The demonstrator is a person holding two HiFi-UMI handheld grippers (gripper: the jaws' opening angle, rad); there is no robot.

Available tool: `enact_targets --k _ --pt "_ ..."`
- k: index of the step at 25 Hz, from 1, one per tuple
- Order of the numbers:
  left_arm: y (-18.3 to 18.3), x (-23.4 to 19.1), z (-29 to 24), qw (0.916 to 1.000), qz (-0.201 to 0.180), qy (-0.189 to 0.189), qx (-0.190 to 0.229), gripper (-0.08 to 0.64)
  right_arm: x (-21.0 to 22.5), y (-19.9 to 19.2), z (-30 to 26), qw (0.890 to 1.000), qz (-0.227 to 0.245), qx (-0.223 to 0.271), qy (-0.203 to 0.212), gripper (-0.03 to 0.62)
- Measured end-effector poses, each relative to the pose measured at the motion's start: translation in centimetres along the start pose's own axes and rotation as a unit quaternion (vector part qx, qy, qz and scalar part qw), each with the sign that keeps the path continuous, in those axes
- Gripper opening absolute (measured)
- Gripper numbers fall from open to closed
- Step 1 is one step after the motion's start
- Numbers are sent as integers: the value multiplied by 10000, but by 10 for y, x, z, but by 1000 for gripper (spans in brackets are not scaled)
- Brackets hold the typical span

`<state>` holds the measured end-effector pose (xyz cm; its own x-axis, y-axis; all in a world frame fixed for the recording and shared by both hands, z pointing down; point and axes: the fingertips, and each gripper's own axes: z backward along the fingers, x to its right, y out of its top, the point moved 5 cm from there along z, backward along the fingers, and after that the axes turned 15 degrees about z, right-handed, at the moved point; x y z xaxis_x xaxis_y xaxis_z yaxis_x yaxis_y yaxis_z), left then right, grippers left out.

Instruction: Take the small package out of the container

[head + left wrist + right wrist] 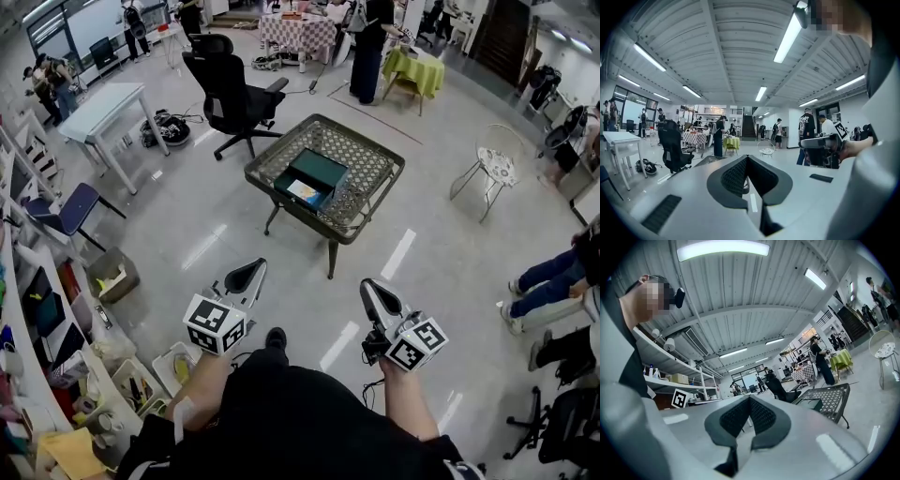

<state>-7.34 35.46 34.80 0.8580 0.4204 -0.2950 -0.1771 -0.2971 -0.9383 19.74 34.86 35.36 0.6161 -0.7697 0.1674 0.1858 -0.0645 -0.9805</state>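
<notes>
A dark green open container [317,175] sits on a metal mesh table [373,199] some way ahead of me. Inside it lies the small package [303,191], white with blue and orange print. Close to my body, well short of the table, my left gripper [256,268] is shut with nothing in it. My right gripper [368,285] is also shut and empty, level with the left. In the right gripper view the table [833,398] and the container [811,404] show to the right of the closed jaws. The left gripper view looks over the room, with the package hidden.
A black office chair [230,94] stands behind the table, and a white wire chair [491,167] off to the right. Shelves with clutter [56,328] line the left side. A seated person's legs [548,281] are at the right. Several people stand at the far tables [412,67].
</notes>
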Motion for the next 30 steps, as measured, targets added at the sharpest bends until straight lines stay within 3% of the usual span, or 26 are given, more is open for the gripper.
enact_targets --k 8,18,25,30 --pt "23 -51 -45 9989 -276 -27 378 5 36 -17 -64 9996 -217 -175 -73 9" --pt "77 -172 -130 9985 30 -478 263 5 85 -8 -212 9991 -69 -394 -119 9" --pt "101 -221 -160 9982 66 -562 207 5 99 -9 -265 9981 -157 -548 -238 9" --pt "87 -246 -179 9979 330 -551 -82 5 108 -20 -287 9960 -276 -811 -235 11"
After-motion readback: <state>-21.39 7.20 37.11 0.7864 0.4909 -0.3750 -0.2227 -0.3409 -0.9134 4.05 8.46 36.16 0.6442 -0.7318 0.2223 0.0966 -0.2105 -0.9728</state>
